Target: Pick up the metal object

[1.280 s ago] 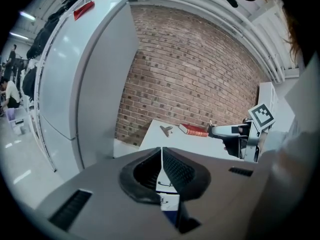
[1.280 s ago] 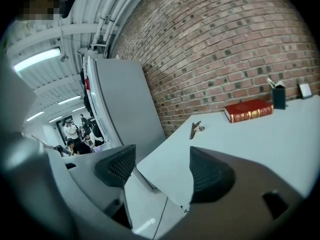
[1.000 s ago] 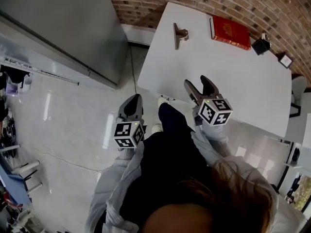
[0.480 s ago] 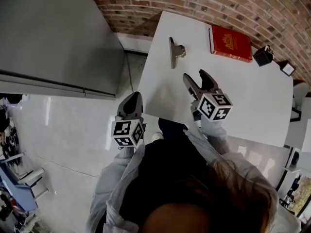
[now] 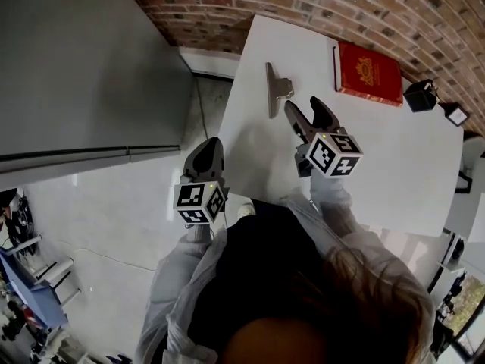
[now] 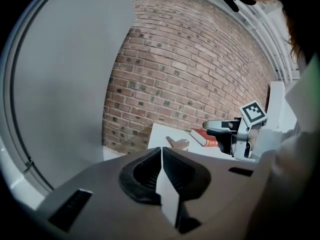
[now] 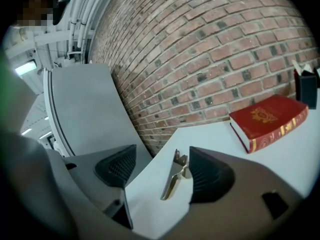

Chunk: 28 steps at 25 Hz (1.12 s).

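A long metal clip [image 5: 274, 89] lies on the white table [image 5: 379, 165] near its far left corner. In the right gripper view the metal clip [image 7: 174, 177] shows between the jaws, a short way ahead of them. My right gripper [image 5: 308, 110] hangs open over the table, just right of the clip and apart from it. My left gripper [image 5: 204, 156] is shut and empty, held off the table's left edge over the floor. From the left gripper view the clip [image 6: 176, 143] lies far off on the table.
A red book [image 5: 368, 73] lies at the table's far side by the brick wall [image 5: 364, 6]. Two small black items [image 5: 421, 95] stand at the far right corner. A grey panel [image 5: 83, 67] stands to the left over a glossy floor [image 5: 91, 226].
My right gripper has moved forward over the table and come close beside the clip. The left gripper has kept its place beside the table edge.
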Available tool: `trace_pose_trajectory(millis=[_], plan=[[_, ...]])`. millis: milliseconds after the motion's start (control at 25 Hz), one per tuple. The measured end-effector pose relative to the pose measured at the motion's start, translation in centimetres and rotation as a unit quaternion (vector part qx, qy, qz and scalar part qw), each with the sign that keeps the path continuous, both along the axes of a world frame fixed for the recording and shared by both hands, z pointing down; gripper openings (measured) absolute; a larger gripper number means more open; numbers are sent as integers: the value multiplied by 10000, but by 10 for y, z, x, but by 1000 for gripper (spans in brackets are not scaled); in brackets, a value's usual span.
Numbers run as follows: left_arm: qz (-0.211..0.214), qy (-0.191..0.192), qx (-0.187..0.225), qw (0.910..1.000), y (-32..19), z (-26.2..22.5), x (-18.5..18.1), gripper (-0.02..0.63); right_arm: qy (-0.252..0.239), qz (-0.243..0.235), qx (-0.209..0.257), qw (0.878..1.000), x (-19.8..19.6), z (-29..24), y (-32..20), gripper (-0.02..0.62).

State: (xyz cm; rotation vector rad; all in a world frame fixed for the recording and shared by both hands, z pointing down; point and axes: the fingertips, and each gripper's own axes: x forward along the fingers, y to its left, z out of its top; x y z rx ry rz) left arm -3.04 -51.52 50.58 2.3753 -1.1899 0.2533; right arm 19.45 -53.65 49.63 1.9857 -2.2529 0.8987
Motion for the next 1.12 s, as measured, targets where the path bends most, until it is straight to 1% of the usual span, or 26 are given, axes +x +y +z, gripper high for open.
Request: trace_pose_trajectory(millis=[280,480,640,720,760,840,920,1040,1080,1120], plan=[[-15,-55,-179,9998,-26,16,10,23,-368,119,-302,9988,11,35,-26,322],[-56,-103,-296,9995,-41,27,15,23,-733,216,-540,9956,12,63,-41,288],[-73,-134,-394,9991,-49,36,17,23,-1090,370,-600,9915,12,82,-53,258],[-102,-153,-451,9988,-52,40,16,23,-1171,429,-597,9904,13,88,-59,248],[-118,-159,-476,9987,-54,42,15,23,-1189,448,-556,9903,14,89,-61,224],[-147,-174,-513,9984,-57,46,14,23,-1256,450,-445,9901,15,87,-66,198],[-180,-197,-536,9982,-60,49,11,23,-1388,428,-465,9883,13,89,-68,152],[-235,-220,-559,9979,-63,52,8,23,-1514,458,-769,9844,12,95,-65,124],[-250,-226,-564,9978,-64,52,7,23,-1542,481,-883,9829,12,98,-63,103],[-261,-235,-568,9978,-64,53,6,23,-1584,509,-975,9812,12,100,-62,56]])
